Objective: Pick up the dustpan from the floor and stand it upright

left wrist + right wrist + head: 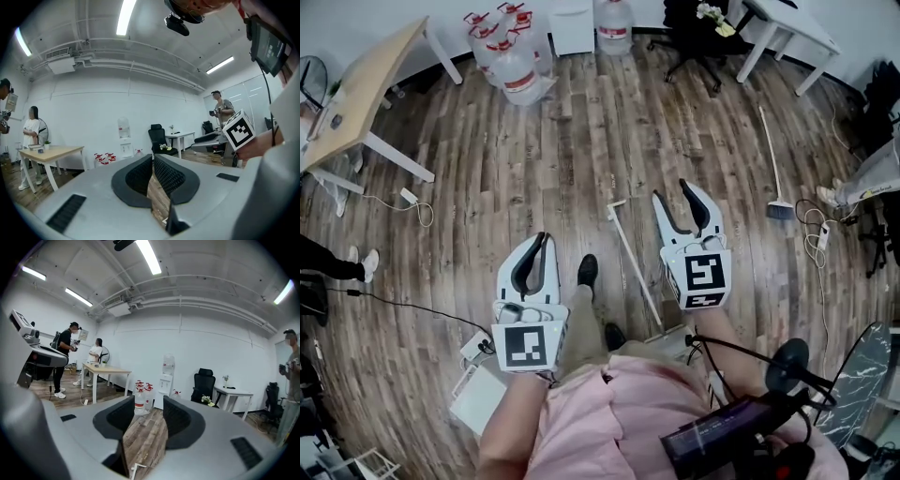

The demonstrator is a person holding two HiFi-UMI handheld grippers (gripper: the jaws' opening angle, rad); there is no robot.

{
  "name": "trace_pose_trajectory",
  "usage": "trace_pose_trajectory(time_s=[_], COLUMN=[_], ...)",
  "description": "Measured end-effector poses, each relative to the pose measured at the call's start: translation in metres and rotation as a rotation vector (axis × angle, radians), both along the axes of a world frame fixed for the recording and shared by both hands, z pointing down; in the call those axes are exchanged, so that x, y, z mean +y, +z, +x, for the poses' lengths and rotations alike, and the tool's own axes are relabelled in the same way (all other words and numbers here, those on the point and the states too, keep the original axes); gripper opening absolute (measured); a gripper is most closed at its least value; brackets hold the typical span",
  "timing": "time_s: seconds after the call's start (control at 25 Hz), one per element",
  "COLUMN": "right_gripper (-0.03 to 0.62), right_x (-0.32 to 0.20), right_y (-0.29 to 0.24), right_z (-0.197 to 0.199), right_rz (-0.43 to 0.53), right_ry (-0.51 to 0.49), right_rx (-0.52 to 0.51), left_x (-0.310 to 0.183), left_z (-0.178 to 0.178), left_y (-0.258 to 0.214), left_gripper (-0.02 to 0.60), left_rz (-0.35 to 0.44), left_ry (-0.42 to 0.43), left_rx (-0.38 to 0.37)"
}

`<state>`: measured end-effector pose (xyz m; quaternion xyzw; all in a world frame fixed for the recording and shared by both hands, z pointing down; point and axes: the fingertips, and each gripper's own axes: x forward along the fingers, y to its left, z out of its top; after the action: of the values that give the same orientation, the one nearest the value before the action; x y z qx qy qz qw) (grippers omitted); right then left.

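White dustpan (636, 267) lies flat on the wood floor (534, 159), with its long handle running away from me, just left of the right gripper (671, 191). Its jaws are open and empty. The left gripper (542, 237) has closed, empty jaws. Right's nearer, so I'd use that.

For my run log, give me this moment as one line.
phase: before grasp | left gripper: shut, empty | right gripper: open, empty | dustpan: lying on floor, untouched

I'm looking into an office: a wooden desk (370, 80), a black swivel chair (694, 37), a water dispenser (167, 376), spare water jugs (514, 61) and ceiling strip lights (149, 256).
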<state>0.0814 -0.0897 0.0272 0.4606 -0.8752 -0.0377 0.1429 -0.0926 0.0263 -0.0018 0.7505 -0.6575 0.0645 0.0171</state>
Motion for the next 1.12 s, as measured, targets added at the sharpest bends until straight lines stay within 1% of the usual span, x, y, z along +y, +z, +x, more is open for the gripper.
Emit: trace_pose_trajectory(time_s=[0.24,0.4,0.56,0.72,0.88,1.12], right_gripper=[0.192,0.193,0.190,0.183,0.181,0.181], right_x=[-0.059,-0.100,-0.127,-0.139,-0.140,-0.150], right_y=[0.037,0.073,0.119,0.169,0.222,0.283], right_z=[-0.031,-0.056,-0.069,-0.083,-0.097,-0.099], right_rz=[-0.047,-0.096,-0.143,-0.201,-0.269,-0.337], right_ry=[-0.007,-0.015,-0.028,-0.035,-0.053,-0.065], right_rx=[0.015,0.038,0.071,0.107,0.131,0.162], left_x=[-0.065,-0.113,-0.145,-0.162,-0.175,-0.196], left_z=[-0.029,-0.054,-0.067,-0.085,-0.103,-0.099], left_y=[0.039,0.070,0.101,0.143,0.184,0.228], left_gripper=[0.023,0.023,0.023,0.023,0.023,0.023], left_rz=[-0.070,-0.107,-0.129,-0.180,-0.204,-0.240], left_ry=[0.036,0.046,0.064,0.063,0.060,0.094], left_rx=[0.022,0.033,0.028,0.059,0.058,0.060])
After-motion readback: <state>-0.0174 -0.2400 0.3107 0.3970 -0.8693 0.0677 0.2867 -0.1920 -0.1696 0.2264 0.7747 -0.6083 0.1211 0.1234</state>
